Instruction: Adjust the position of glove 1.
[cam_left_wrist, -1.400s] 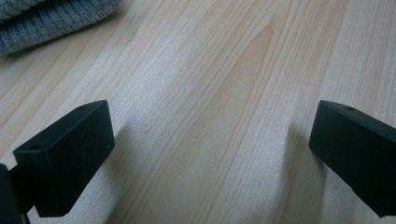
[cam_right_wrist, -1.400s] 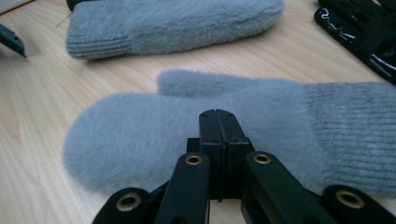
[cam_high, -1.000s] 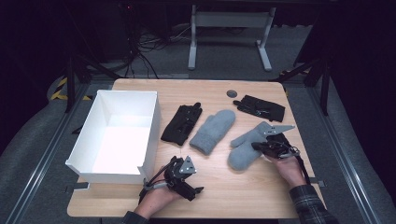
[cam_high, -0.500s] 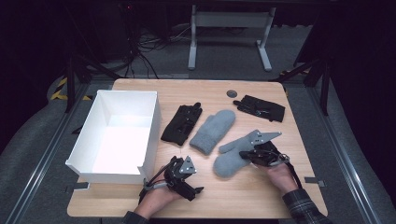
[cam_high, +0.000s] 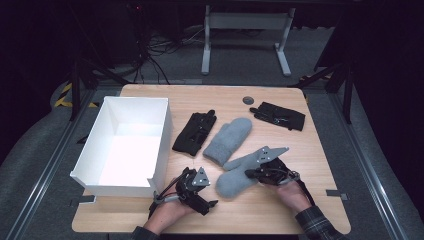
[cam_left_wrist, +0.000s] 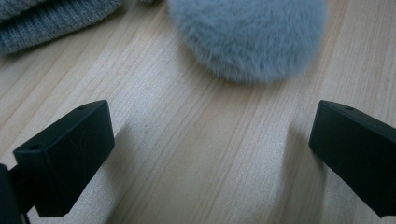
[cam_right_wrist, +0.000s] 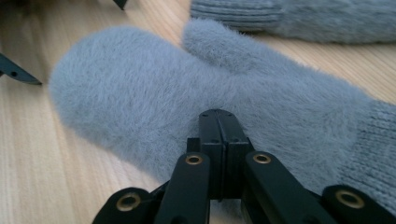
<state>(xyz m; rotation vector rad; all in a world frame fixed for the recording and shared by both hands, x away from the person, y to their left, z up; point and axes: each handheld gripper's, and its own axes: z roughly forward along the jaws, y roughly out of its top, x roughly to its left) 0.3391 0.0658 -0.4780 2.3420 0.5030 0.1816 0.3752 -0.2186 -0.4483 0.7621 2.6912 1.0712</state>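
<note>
Wooden table (cam_high: 300, 165), right claw (cam_high: 250, 173) pinching mitten (cam_high: 240, 175)

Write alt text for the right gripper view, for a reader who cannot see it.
A fluffy grey mitten lies flat on the pale wooden table, and the black right gripper, jaws shut, pinches its near edge. A second grey mitten's ribbed knit cuff lies beyond.
</note>
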